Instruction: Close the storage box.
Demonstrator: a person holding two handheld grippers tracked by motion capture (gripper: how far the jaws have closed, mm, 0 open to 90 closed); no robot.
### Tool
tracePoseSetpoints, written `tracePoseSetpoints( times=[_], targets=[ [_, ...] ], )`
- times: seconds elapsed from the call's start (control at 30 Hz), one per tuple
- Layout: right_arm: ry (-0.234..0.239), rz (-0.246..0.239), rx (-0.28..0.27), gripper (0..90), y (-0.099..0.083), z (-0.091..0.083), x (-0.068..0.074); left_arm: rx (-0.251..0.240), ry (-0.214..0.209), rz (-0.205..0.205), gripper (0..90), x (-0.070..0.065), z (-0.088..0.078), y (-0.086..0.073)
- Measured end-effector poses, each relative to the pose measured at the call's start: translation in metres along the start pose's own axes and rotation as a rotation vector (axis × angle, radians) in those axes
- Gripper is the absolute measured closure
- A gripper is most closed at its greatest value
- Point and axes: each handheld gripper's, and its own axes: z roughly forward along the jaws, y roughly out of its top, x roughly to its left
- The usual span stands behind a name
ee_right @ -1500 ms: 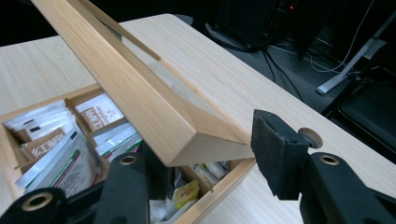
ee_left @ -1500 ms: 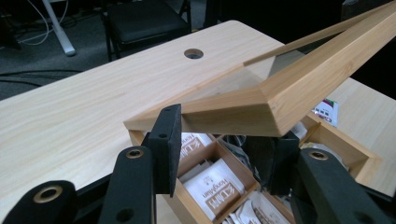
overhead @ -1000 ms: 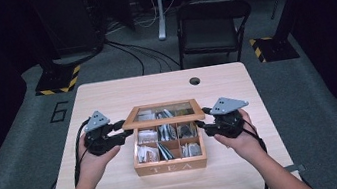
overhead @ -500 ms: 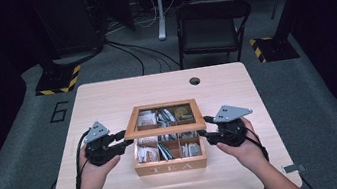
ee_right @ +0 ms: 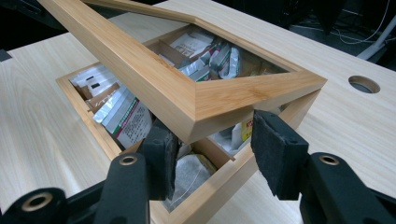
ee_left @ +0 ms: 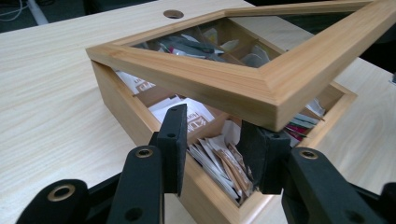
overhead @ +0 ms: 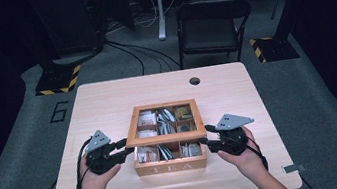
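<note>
- At the near corners of the tea box [overhead: 171, 165], one on each side, stand the left gripper [overhead: 125, 149] and the right gripper [overhead: 205, 142]. Both point inward toward the box.
- Above the box, the lid [overhead: 134, 132] is hinged along the far edge, tilted, and part-way raised. Its free near edge runs from one gripper to the other, so each is equally near its own corner.
- Key relation: each near corner of the lid lies just above the jaw tips, not between the pads. It seems to rest on them, though contact cannot be told for certain. Lowering or raising the lid likely turns on both hands moving level together.
- Left gripper [ee_left: 215, 149]: the jaws have just been closing and now stand at a narrow gap. The box's side wall and sachets [ee_left: 219, 163] lie between them, and nothing is pinched.
- Right gripper [ee_right: 212, 149]: the jaws are moderately apart, having narrowed slightly. The lid's mitred corner [ee_right: 196, 116] overhangs them.
- Materials: the box and lid frame are pale, smooth wood with square edges, and the lid holds a clear pane. The box has divided compartments packed with paper and foil tea sachets. The jaw pads are matt black and foam-like.
- Beneath the box is a light wood-grain table [overhead: 106, 98].
</note>
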Motion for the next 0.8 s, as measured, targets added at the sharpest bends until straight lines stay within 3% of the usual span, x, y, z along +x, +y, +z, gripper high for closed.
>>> tracePoseSetpoints(
  times=[0.3, 0.8],
  targets=[
    [-0.004, 0.003, 0.018, 52.2, -0.006, 0.001, 0.004, 0.004, -0.028, -0.012, 66.8, -0.007, -0.001, -0.005],
    [0.024, 0.088, 0.037, 56.4, -0.017, 0.002, 0.006, 0.001, -0.038, -0.014, 66.2, -0.012, 0.001, -0.016]
  ],
)
